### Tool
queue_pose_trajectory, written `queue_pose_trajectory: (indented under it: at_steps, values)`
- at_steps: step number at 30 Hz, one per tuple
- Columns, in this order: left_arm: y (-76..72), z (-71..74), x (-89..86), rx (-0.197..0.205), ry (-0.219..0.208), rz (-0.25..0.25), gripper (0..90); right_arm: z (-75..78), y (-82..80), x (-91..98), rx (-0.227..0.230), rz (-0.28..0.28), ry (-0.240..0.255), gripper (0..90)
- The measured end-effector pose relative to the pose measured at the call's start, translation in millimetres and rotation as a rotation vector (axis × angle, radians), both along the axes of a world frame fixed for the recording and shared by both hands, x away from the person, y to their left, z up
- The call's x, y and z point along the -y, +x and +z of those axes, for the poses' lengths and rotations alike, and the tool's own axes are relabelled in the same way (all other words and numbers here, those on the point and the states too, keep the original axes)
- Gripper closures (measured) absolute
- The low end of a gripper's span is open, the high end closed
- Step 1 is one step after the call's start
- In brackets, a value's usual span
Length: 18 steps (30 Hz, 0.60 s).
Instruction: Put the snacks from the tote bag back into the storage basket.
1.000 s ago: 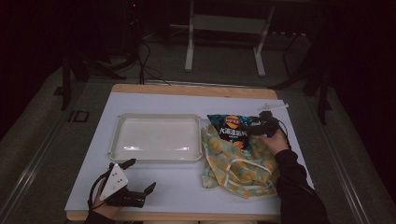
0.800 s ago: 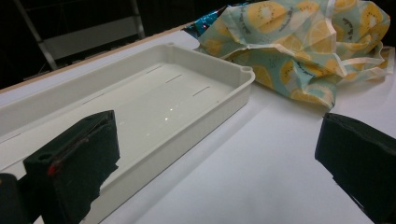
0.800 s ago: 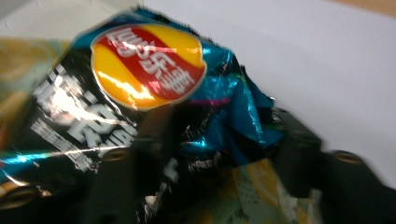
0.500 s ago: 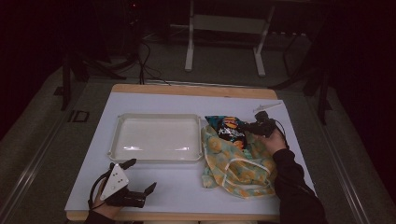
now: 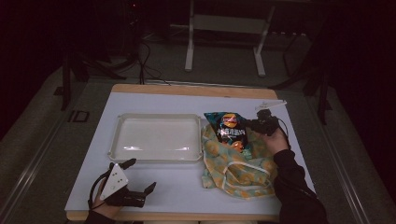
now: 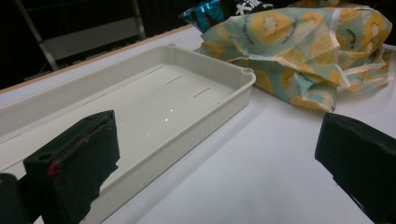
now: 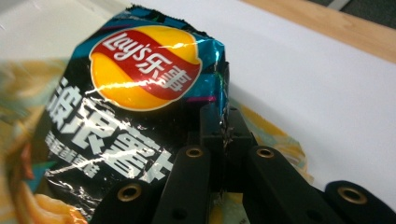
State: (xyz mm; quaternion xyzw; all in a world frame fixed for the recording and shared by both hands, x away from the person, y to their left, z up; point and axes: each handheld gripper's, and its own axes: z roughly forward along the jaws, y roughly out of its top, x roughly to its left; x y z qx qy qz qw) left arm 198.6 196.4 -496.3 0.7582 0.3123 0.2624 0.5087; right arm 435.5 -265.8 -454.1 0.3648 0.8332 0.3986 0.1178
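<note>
A black and blue Lay's chip bag [image 5: 228, 129] lies partly on a yellow fruit-print cloth bag [image 5: 238, 172] at the right of the white table. My right gripper [image 5: 253, 125] is shut on the chip bag's right edge; in the right gripper view the jaws pinch the crinkled foil of the chip bag [image 7: 130, 102], with the right gripper [image 7: 224, 135] at its rim. My left gripper [image 5: 141, 175] rests open near the front left edge, nothing between its jaws. Through the left gripper [image 6: 219, 158] the cloth bag [image 6: 303, 46] shows beyond the tray.
A shallow white tray [image 5: 156, 156] with nothing in it sits left of the bags; its rim [image 6: 205, 107] is close to my left gripper. The table's wooden far edge [image 5: 187, 88] borders a dark floor with stand legs [image 5: 189, 46].
My right gripper has shut on the chip bag's right edge and risen a little, tilting the bag. The left gripper has not moved.
</note>
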Motion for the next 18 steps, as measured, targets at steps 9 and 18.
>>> queue_pose_trajectory:
  at_steps: [9,18]
  values:
    - [0.1,0.1,-0.1,0.001,-0.001,0.002,0.3,33.3,-15.5,-0.6,0.058,0.012,0.017,90.0]
    - [0.4,0.0,-0.2,0.001,0.000,0.005,0.3,62.6,-28.2,3.2,0.109,0.013,0.032,90.0]
